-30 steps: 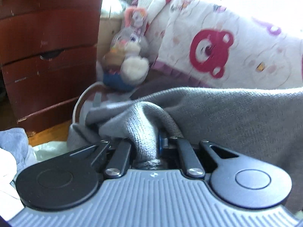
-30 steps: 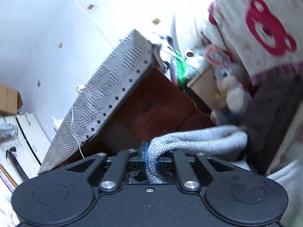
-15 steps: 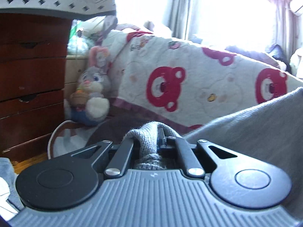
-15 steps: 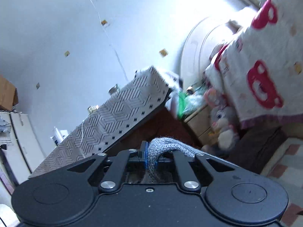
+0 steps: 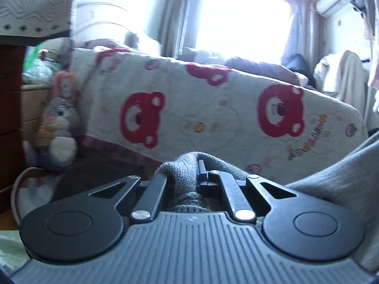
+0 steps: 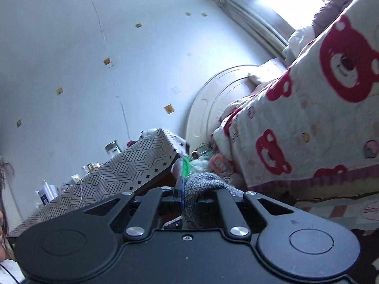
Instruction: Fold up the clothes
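The grey sweater (image 5: 187,177) is coarse, ribbed knit cloth, matt and fuzzy. The left hand-held gripper (image 5: 189,175) is matt black plastic with shiny metal pivot pins and a ridged grey body; the right hand-held gripper (image 6: 189,196) is smooth matt black with the same bright pins. The bear blanket (image 5: 213,120) looks like soft quilted cotton. The plush rabbit (image 5: 58,127) is fluffy. The dresser (image 5: 9,118) is dark wood under a printed cloth cover (image 6: 113,175).

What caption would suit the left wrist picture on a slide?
Left tool shut on a grey knitted garment, facing a bear-print quilt and a plush rabbit.
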Action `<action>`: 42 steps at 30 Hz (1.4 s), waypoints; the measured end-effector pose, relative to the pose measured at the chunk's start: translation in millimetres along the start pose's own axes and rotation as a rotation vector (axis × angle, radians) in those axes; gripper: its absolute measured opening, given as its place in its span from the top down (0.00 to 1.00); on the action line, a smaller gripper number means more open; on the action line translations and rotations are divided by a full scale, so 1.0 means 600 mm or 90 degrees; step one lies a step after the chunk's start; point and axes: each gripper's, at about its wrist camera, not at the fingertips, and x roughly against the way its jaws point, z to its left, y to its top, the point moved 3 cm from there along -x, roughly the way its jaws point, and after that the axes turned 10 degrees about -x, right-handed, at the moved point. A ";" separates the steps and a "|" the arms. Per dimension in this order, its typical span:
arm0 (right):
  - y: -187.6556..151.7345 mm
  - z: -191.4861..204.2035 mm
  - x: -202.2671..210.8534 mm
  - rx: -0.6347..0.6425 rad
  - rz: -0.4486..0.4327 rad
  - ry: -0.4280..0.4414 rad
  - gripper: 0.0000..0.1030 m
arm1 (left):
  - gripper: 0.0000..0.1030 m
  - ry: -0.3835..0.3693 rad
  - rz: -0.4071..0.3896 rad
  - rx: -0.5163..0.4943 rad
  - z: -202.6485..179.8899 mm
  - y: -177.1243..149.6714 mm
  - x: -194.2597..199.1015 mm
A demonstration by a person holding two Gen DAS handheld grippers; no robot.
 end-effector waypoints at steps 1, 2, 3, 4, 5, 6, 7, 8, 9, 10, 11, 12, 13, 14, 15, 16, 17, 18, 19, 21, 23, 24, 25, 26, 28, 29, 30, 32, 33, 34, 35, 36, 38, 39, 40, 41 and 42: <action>0.007 -0.003 0.012 0.002 -0.007 -0.010 0.90 | 0.96 -0.009 0.004 -0.001 -0.008 0.003 -0.016; 0.015 -0.011 0.022 0.003 -0.018 -0.027 0.90 | 0.96 -0.019 0.007 -0.001 -0.016 0.007 -0.033; 0.024 -0.019 0.032 0.003 -0.029 -0.045 0.90 | 0.96 -0.030 0.011 0.000 -0.025 0.010 -0.053; 0.031 -0.035 0.035 0.002 -0.034 -0.076 0.90 | 0.96 -0.044 0.017 0.004 -0.035 0.012 -0.080; 0.037 -0.051 0.038 0.000 -0.039 -0.108 0.90 | 0.96 -0.044 0.028 0.014 -0.042 0.013 -0.107; 0.043 -0.076 0.038 0.002 -0.041 -0.163 0.90 | 0.96 -0.047 0.049 0.025 -0.049 0.009 -0.147; 0.048 -0.104 0.034 0.014 -0.040 -0.230 0.90 | 0.96 -0.052 0.072 0.037 -0.055 0.005 -0.188; 0.052 -0.140 0.022 0.045 -0.037 -0.332 0.90 | 0.96 -0.056 0.094 0.048 -0.062 0.001 -0.229; 0.053 -0.177 0.007 0.081 -0.023 -0.426 0.89 | 0.96 -0.058 0.120 0.049 -0.067 -0.019 -0.263; 0.052 -0.222 -0.013 0.121 0.004 -0.517 0.89 | 0.94 -0.059 0.146 0.048 -0.072 -0.041 -0.295; 0.051 -0.279 -0.031 0.137 0.041 -0.587 0.87 | 0.91 -0.061 0.172 0.048 -0.077 -0.063 -0.327; 0.050 -0.336 -0.049 0.150 0.080 -0.654 0.79 | 0.91 -0.062 0.198 0.047 -0.081 -0.085 -0.359; 0.047 -0.386 -0.063 0.164 0.114 -0.708 0.77 | 0.90 -0.063 0.224 0.047 -0.086 -0.108 -0.391; 0.044 -0.428 -0.071 0.159 0.133 -0.761 0.75 | 0.90 -0.065 0.250 0.046 -0.091 -0.130 -0.423; 0.044 -0.463 -0.068 0.138 0.144 -0.797 0.67 | 0.89 -0.066 0.276 0.045 -0.096 -0.152 -0.455; 0.044 -0.498 -0.064 0.113 0.155 -0.829 0.67 | 0.83 -0.067 0.302 0.045 -0.101 -0.174 -0.486; 0.043 -0.518 -0.060 0.092 0.153 -0.842 0.67 | 0.78 -0.068 0.328 0.044 -0.106 -0.196 -0.518; 0.038 -0.529 -0.061 0.077 0.162 -0.828 0.67 | 0.61 -0.070 0.354 0.043 -0.110 -0.218 -0.549; 0.034 -0.538 -0.064 0.062 0.172 -0.810 0.66 | 0.54 -0.066 0.361 0.038 -0.109 -0.239 -0.558; 0.019 -0.553 -0.076 0.048 0.202 -0.775 0.66 | 0.54 -0.070 0.378 0.052 -0.097 -0.276 -0.574; -0.006 -0.558 -0.110 0.065 0.244 -0.748 0.66 | 0.54 -0.073 0.395 0.081 -0.079 -0.300 -0.602; -0.018 -0.560 -0.128 0.074 0.264 -0.731 0.66 | 0.54 -0.075 0.398 0.094 -0.071 -0.307 -0.613; -0.029 -0.558 -0.147 0.075 0.279 -0.710 0.65 | 0.54 -0.076 0.396 0.105 -0.062 -0.309 -0.623; -0.040 -0.556 -0.166 0.075 0.293 -0.689 0.65 | 0.54 -0.077 0.392 0.108 -0.057 -0.303 -0.635; -0.069 -0.548 -0.199 0.068 0.315 -0.649 0.60 | 0.54 -0.078 0.384 0.107 -0.048 -0.293 -0.656; -0.083 -0.544 -0.215 0.064 0.326 -0.629 0.58 | 0.54 -0.079 0.380 0.103 -0.043 -0.291 -0.666; -0.097 -0.540 -0.231 0.060 0.336 -0.610 0.56 | 0.54 -0.080 0.384 0.110 -0.037 -0.295 -0.671; -0.118 -0.538 -0.251 0.061 0.353 -0.602 0.56 | 0.54 -0.082 0.393 0.129 -0.024 -0.305 -0.679; -0.129 -0.542 -0.261 0.058 0.360 -0.601 0.56 | 0.54 -0.086 0.402 0.127 -0.022 -0.313 -0.677; -0.139 -0.548 -0.269 0.050 0.365 -0.603 0.56 | 0.52 -0.089 0.412 0.125 -0.021 -0.321 -0.674; -0.148 -0.554 -0.275 0.038 0.369 -0.605 0.56 | 0.52 -0.093 0.421 0.122 -0.020 -0.330 -0.671; -0.157 -0.559 -0.279 0.027 0.370 -0.609 0.56 | 0.51 -0.096 0.431 0.120 -0.018 -0.338 -0.669; -0.168 -0.573 -0.282 0.011 0.361 -0.629 0.53 | 0.51 -0.108 0.443 0.113 -0.019 -0.348 -0.663; -0.172 -0.583 -0.285 0.005 0.351 -0.650 0.46 | 0.50 -0.117 0.443 0.109 -0.022 -0.350 -0.661; -0.175 -0.592 -0.286 0.002 0.336 -0.676 0.38 | 0.49 -0.126 0.444 0.105 -0.025 -0.351 -0.658; -0.176 -0.600 -0.286 -0.003 0.318 -0.701 0.36 | 0.48 -0.131 0.443 0.107 -0.028 -0.352 -0.659; -0.176 -0.608 -0.286 -0.014 0.305 -0.710 0.36 | 0.48 -0.135 0.442 0.110 -0.030 -0.353 -0.659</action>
